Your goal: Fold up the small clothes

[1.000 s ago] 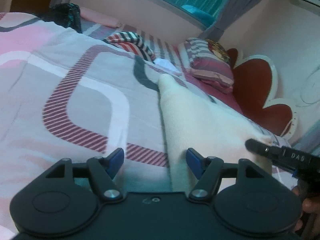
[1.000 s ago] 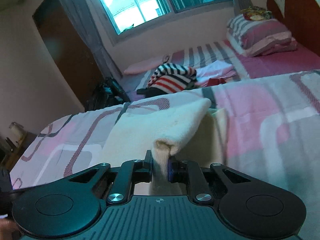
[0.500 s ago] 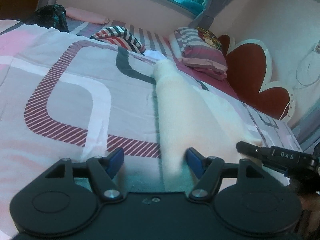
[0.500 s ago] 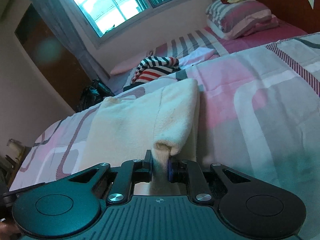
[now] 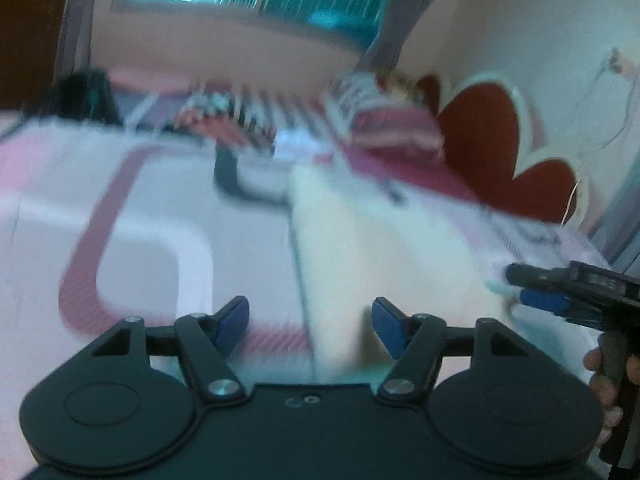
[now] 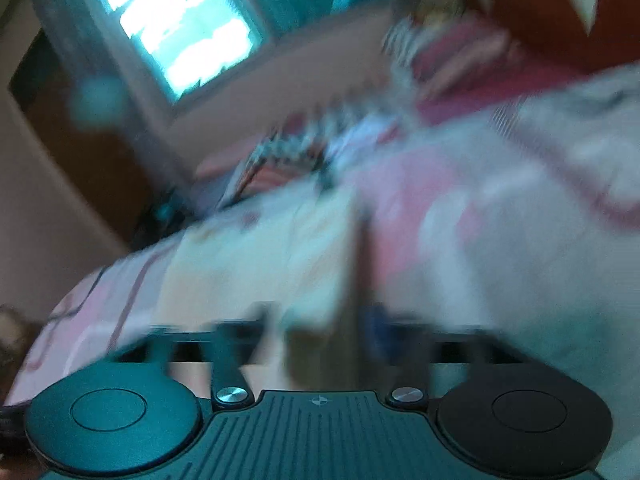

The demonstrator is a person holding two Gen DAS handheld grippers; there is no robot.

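A cream knitted garment (image 5: 380, 248) lies folded on the pink and grey patterned bedspread (image 5: 140, 216). My left gripper (image 5: 310, 322) hovers over the garment's near left edge. Its blue pads stand wide apart and are closing slightly, touching nothing. At the right of the left wrist view my right gripper (image 5: 560, 292) sits by the garment's right side, with a hand (image 5: 600, 364) on its handle. The right wrist view is blurred. There the right gripper (image 6: 320, 320) is opening, and the cream garment (image 6: 260, 256) has its near edge between the spread fingers, no longer pinched.
A striped garment (image 5: 224, 120) and a white cloth lie further back on the bed. Pink striped pillows (image 5: 384, 128) rest against a red scalloped headboard (image 5: 480, 128). A dark bag (image 5: 84, 92) sits at the far left, under a window (image 6: 180, 32).
My right gripper went from shut on the garment's folded edge to spread apart, letting it go. Both views have swung and blurred. The left gripper stays wide over the garment's edge.
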